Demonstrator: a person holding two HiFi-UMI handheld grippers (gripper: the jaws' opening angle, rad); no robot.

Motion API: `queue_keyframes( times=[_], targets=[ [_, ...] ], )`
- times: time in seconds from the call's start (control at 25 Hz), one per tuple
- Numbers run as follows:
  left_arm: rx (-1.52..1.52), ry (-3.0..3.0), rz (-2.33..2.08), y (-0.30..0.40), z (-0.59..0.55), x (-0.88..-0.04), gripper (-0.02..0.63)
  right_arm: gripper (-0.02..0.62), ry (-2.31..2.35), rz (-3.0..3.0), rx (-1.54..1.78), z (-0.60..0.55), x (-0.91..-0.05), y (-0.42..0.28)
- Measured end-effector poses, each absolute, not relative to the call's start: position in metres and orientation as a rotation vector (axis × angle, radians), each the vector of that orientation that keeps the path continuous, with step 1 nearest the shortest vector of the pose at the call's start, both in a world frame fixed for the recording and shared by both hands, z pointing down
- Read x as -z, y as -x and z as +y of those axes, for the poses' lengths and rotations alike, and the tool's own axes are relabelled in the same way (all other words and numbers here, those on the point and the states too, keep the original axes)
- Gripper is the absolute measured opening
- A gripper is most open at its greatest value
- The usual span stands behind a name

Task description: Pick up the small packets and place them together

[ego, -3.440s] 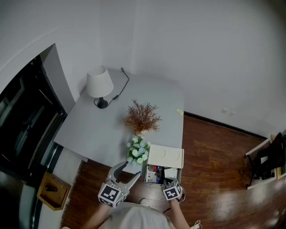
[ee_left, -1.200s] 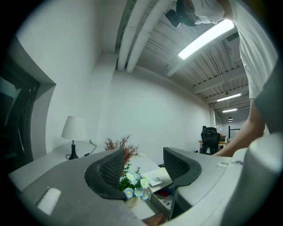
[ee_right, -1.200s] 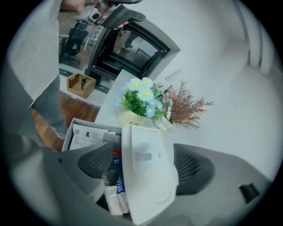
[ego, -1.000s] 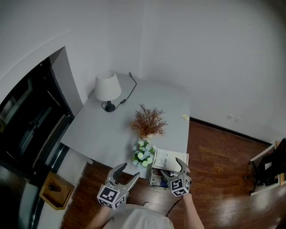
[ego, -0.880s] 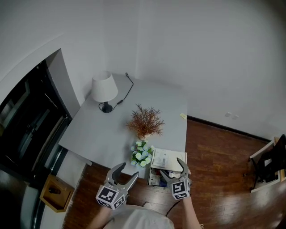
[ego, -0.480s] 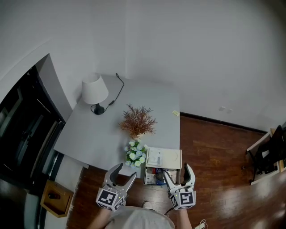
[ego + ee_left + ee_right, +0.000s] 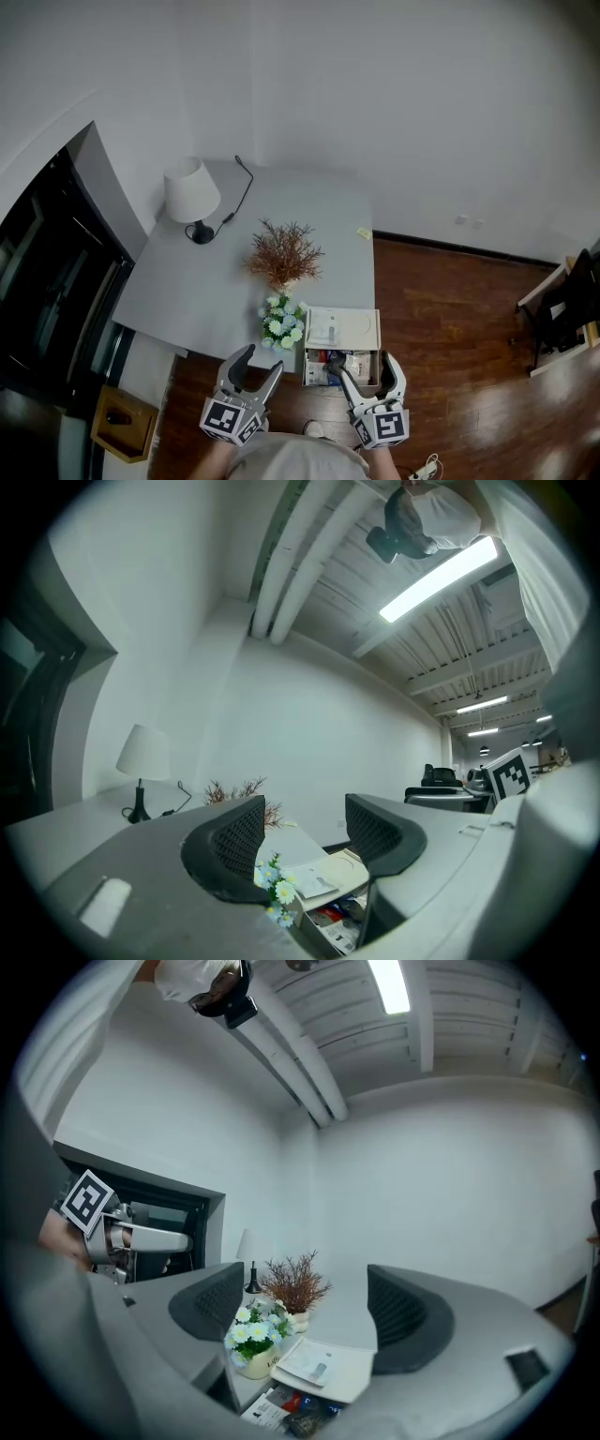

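Several small packets (image 7: 330, 357) lie in an open drawer (image 7: 378, 367) at the near right edge of the grey table (image 7: 216, 281); they also show low in the right gripper view as packets (image 7: 291, 1412). One small yellow packet (image 7: 364, 233) lies at the table's far right edge. My right gripper (image 7: 366, 367) hovers just short of the drawer, its jaws wide and closing a little, nothing between them. My left gripper (image 7: 260, 361) hangs open and empty off the table's near edge, beside the flower pot (image 7: 281, 323).
A white booklet (image 7: 343, 328) lies on the table above the drawer. A dried plant (image 7: 284, 255) stands mid-table and a white lamp (image 7: 190, 192) with its cable at the far left. Wooden floor (image 7: 450, 319) lies to the right, a dark cabinet (image 7: 47, 281) at left.
My right gripper rose from the drawer, opened, and drew back toward me. The left gripper has hardly moved. The head view has shifted slightly.
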State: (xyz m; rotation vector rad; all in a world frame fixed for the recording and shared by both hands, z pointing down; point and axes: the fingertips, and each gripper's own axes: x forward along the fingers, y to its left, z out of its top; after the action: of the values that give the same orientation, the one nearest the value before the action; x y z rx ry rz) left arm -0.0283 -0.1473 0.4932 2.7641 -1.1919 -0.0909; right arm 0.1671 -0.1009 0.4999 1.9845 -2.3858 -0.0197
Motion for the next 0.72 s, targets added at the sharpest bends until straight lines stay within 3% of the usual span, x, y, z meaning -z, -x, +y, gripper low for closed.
queue_keyframes(
  times=[0.28,0.4,0.48,0.72],
  targets=[
    [0.029,-2.784,-1.211,0.024,-0.145,-0.501,0.253,0.403,-1.770,-2.366,-0.069,-0.096,-0.529,-0.171],
    [0.044,-2.765,-1.232,0.027,-0.145,-0.502,0.252,0.402,-1.649,-2.252,-0.186,-0.098,-0.576,-0.178],
    [0.038,-2.758,-1.239,0.029,-0.145,-0.504,0.252,0.365,-1.569,-2.181,-0.281,-0.099,-0.612,-0.180],
    [0.023,-2.742,-1.259,0.033,-0.143,-0.508,0.252,0.364,-1.285,-2.036,-0.464,-0.107,-0.711,-0.162]
  ],
)
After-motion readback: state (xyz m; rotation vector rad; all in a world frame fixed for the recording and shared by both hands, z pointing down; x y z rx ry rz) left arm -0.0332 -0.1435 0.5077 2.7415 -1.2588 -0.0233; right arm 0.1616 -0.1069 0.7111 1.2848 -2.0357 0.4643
